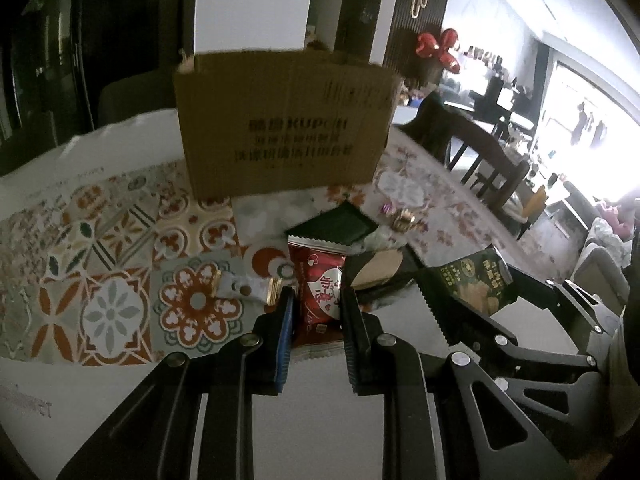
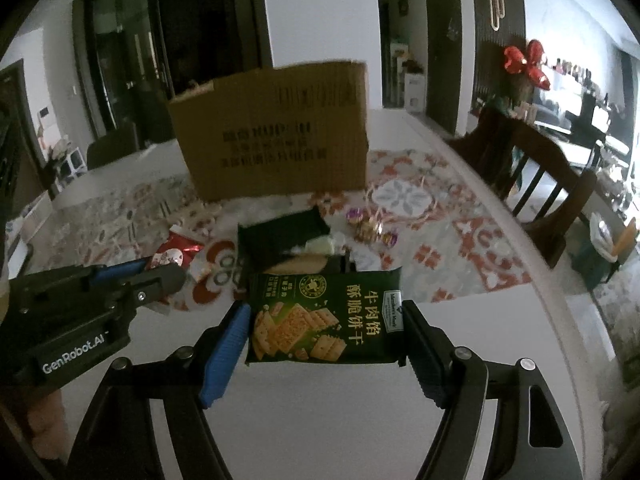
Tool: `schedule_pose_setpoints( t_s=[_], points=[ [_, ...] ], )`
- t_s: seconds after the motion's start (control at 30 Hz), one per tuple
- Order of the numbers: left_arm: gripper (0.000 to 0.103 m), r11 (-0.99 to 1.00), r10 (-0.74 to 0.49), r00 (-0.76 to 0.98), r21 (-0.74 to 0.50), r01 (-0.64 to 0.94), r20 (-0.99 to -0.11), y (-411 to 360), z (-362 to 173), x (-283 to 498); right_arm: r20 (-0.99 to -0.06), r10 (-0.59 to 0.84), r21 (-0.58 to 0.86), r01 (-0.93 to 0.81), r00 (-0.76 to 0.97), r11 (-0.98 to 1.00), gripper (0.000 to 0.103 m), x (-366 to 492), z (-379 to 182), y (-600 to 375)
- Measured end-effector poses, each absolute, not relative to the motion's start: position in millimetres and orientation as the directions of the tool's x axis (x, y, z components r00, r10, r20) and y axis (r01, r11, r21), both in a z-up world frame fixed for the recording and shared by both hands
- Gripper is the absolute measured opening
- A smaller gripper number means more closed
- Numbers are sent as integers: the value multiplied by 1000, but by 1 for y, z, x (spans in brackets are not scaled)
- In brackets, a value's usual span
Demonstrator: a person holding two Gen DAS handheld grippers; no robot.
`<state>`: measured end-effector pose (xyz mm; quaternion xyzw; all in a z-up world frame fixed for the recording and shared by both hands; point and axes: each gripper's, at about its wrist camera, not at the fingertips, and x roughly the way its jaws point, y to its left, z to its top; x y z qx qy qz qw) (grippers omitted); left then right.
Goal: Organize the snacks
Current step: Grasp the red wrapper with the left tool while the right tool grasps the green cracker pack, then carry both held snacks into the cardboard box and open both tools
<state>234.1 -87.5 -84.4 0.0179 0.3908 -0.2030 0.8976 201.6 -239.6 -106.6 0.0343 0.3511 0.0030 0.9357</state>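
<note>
Left wrist view: the left gripper (image 1: pixel 316 300) sits at 6 o'clock in the frame; its jaws are clenched on a red snack packet (image 1: pixel 319 300), which stands upright between the pads, its serrated top edge toward 12 o'clock; beyond it, at 12 o'clock, a cardboard box (image 1: pixel 284 120) stands on the bench (image 1: pixel 332 420), which carries a patterned cloth (image 1: pixel 112 248); a dark green packet (image 1: pixel 334 228) lies on the cloth just past the red one, between it and the box; small wrapped candies (image 1: pixel 402 218) lie at 2 o'clock from the dark green packet; a white-and-gold candy (image 1: pixel 244 286) lies at 9 o'clock from the left gripper, just beside it; at 3 o'clock the right gripper (image 1: pixel 476 292) enters the frame, grasping a green cracker packet (image 1: pixel 476 280); a wooden chair (image 1: pixel 480 156) stands at the far edge of the bench.

Right wrist view: the right gripper (image 2: pixel 326 320) sits at 6 o'clock; its jaws stand wide and grasp the green cracker packet (image 2: pixel 326 316) by its two short ends, printed face up; the cardboard box (image 2: pixel 276 132) stands at 12 o'clock; the dark green packet (image 2: pixel 280 236) lies between the box and the held packet; the wrapped candies (image 2: pixel 372 230) lie at 1 o'clock from the held packet; at 9 o'clock the left gripper (image 2: pixel 164 268) appears, with the red snack packet (image 2: pixel 176 254) at its tip; the wooden chair (image 2: pixel 532 168) stands at 2 o'clock.
</note>
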Motion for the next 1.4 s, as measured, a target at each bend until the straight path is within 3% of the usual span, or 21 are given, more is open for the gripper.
schedule_pose_setpoints(
  t_s=[0.63,0.97,1.4],
  points=[
    [23,913,-367,756,-57,403,-541,-82,-18,214,-483,13,85,33,876,996,75,194,-40,-249],
    [23,920,-368,810,-49,390,-456,-74,18,234,-399,17,93,22,917,995,75,211,-12,-252],
    [23,920,-371,834,-42,389,-408,-78,50,287,-352,73,109,-36,933,993,75,271,22,-254]
  ],
)
